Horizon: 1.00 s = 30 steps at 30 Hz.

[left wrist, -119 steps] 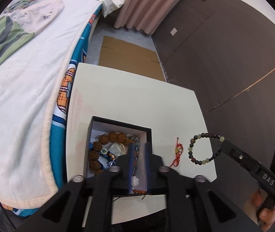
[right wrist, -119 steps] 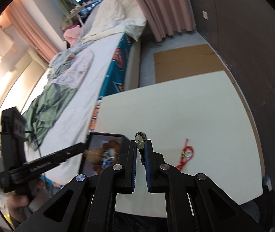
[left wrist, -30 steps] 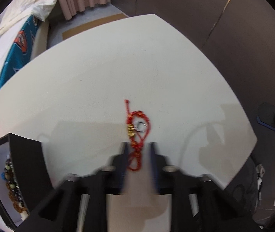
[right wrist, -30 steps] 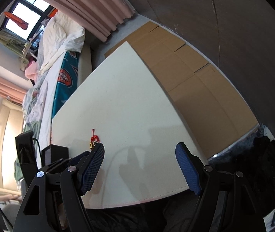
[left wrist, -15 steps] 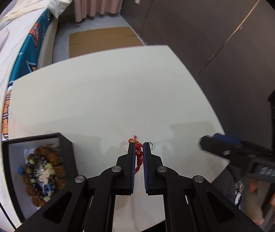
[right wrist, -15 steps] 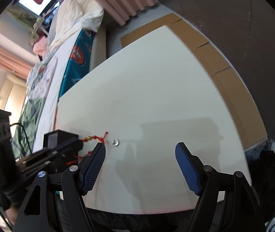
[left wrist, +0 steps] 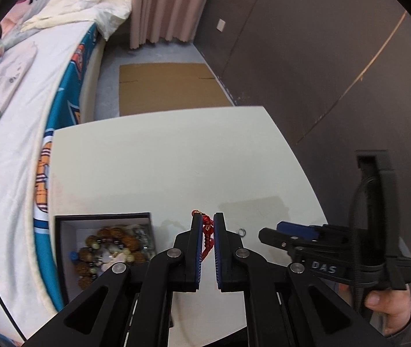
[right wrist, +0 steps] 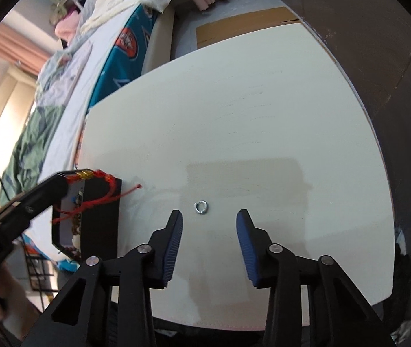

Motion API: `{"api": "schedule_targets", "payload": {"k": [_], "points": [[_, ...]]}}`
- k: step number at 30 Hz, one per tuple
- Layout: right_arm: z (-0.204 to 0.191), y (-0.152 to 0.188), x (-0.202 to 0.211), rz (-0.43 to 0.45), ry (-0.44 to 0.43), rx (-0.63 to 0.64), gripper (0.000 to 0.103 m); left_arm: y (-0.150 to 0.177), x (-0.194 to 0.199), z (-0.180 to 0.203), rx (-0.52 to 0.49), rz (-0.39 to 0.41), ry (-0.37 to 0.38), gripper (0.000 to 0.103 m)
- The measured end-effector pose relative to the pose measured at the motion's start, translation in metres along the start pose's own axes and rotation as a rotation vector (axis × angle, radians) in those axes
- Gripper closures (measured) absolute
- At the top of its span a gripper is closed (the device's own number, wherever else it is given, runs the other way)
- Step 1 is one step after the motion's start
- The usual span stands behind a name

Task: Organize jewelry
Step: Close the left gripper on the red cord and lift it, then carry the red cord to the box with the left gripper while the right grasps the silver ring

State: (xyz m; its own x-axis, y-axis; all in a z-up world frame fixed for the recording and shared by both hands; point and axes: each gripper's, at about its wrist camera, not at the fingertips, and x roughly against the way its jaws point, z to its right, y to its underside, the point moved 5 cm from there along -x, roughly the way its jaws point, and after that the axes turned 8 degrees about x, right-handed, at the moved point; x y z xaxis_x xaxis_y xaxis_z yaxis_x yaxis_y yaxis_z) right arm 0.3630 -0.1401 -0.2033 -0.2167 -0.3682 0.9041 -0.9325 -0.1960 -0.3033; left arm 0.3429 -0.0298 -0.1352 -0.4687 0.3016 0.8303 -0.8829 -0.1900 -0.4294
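- the left gripper [left wrist: 207,225] is pinching a red cord bracelet [left wrist: 207,232], held up off the white surface [left wrist: 162,162], just right of the black box [left wrist: 60,231].
- the box holds beaded bracelets [left wrist: 107,248].
- the right gripper [right wrist: 208,225] is spread wide, low over the surface.
- a small silver ring [right wrist: 201,206] lies on the surface between its fingers.

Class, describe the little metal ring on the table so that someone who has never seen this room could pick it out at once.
Start at the cream-white table beside the bed. Near its front edge, just ahead of the open right gripper, lies a small silver metal ring. It rests alone on bare tabletop, apart from the black jewelry box of beads.
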Motion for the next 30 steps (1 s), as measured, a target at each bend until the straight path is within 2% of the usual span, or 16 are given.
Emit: {"api": "schedule_targets", "payload": {"k": [5,12,16,21,30], "points": [[-0.012,-0.007,-0.011,-0.041,0.043,0.054,0.074,-0.005,0.016,-0.016,0.029,0.035,-0.004,0.096],[-0.020,-0.012,-0.029,-0.101,0.114,0.101,0.077,-0.007,0.038,-0.034,0.057,0.074,-0.007,0.096],[-0.024,-0.008,-0.043,-0.139,0.191,0.149,0.089,-0.007,0.047,-0.045,0.076,0.089,-0.004,0.096],[-0.024,-0.008,-0.033,-0.103,0.229,0.148,0.089,-0.005,0.057,-0.056,0.091,0.100,0.003,0.096],[-0.038,-0.004,0.010,-0.011,0.168,0.135,0.089,0.005,0.065,-0.071,0.115,0.101,0.011,0.096]]}}
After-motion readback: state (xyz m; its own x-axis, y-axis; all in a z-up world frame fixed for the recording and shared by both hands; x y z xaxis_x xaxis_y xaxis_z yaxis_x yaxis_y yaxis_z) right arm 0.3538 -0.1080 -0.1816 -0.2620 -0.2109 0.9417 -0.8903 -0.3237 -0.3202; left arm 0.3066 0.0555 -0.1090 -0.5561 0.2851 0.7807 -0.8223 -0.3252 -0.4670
